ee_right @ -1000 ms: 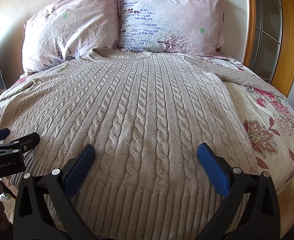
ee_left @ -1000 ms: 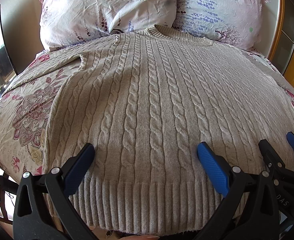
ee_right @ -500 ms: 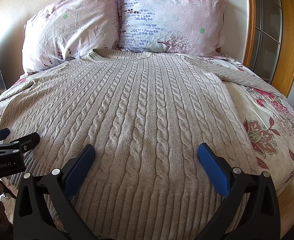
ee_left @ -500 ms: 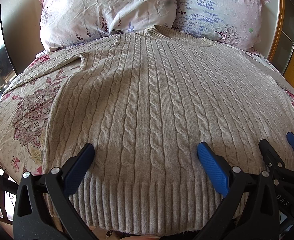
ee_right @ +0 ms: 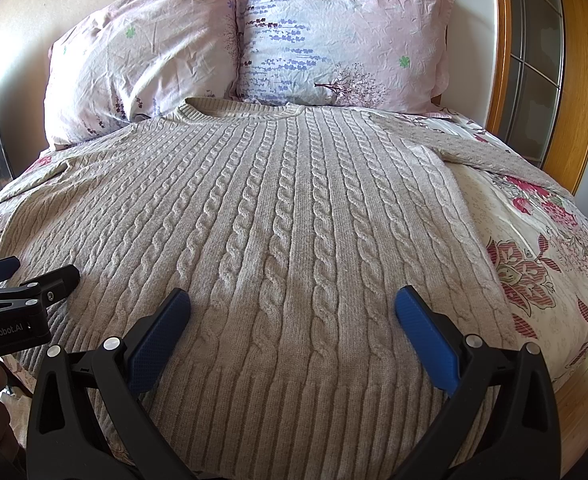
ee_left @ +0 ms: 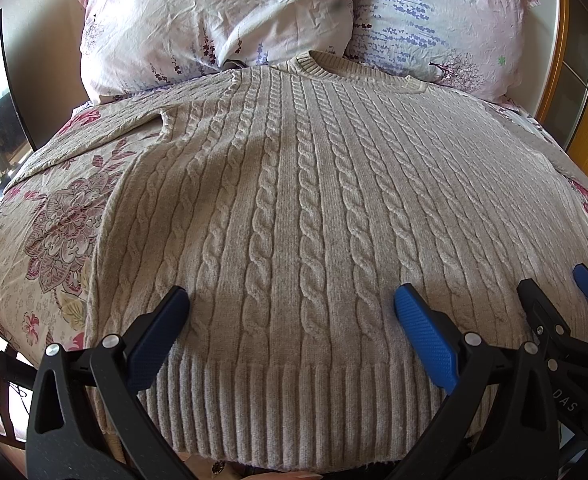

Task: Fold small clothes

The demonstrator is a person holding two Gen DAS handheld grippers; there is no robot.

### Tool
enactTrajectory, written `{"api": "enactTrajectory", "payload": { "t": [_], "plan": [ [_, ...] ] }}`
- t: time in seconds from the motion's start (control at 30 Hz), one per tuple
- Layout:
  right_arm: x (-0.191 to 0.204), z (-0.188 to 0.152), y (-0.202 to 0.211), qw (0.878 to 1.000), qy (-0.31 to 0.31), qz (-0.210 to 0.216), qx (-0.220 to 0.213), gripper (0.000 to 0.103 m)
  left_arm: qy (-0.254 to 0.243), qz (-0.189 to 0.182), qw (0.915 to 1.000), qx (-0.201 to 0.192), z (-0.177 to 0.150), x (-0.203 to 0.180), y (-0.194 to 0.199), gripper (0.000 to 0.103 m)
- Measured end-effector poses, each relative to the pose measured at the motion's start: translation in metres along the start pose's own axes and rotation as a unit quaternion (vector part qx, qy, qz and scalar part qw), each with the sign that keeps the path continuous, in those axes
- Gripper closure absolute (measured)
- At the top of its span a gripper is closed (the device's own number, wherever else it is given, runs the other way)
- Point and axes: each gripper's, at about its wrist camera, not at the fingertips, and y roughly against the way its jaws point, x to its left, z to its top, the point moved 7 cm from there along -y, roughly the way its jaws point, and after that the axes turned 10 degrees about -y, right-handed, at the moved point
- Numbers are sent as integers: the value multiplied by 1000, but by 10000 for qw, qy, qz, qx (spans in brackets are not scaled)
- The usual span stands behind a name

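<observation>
The left hand-held gripper [ee_left: 290, 334] has its blue pads spread wide apart, gripping nothing, low over the ribbed hem of the sweater [ee_left: 314, 208]. The right hand-held gripper [ee_right: 292, 334] is likewise wide apart and empty, hovering over the hem just beside the left one; each shows at the edge of the other's view, so the two sit side by side at the near end of the garment.

The sweater lies straight ahead of both, face up and flat, its long axis running away from the grippers: hem nearest, collar [ee_left: 326, 66] farthest, up against the pillows. The left gripper is nearer the left side seam and the left sleeve [ee_left: 94, 136], which stretches out sideways; the right gripper is nearer the right sleeve [ee_right: 494, 152]. Judging from this, no fold is yet made, and either a sleeve or a hem corner seems the likely first grasp, each on its own side.

The garment rests on a bed [ee_right: 534, 264] with a floral cover, soft and yielding. Two pillows [ee_right: 334, 40] lean on the wall, with a wooden frame [ee_right: 574, 80] and glazed panels at the right
</observation>
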Motion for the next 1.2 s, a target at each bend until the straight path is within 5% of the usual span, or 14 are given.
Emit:
{"api": "enactTrajectory", "payload": {
  "t": [0.8, 1.03, 1.2],
  "plan": [
    [1, 1, 1, 9999, 78, 62, 58, 1, -21, -12, 10000, 20, 0, 0, 0, 2],
    [-1, 7, -1, 9964, 336, 598, 506, 1, -108, -81, 9997, 180, 9, 1, -5, 2],
    [-56, 64, 4, 9894, -816, 1121, 420, 1, -238, -213, 9994, 95, 29, 3, -1, 2]
  ]
}}
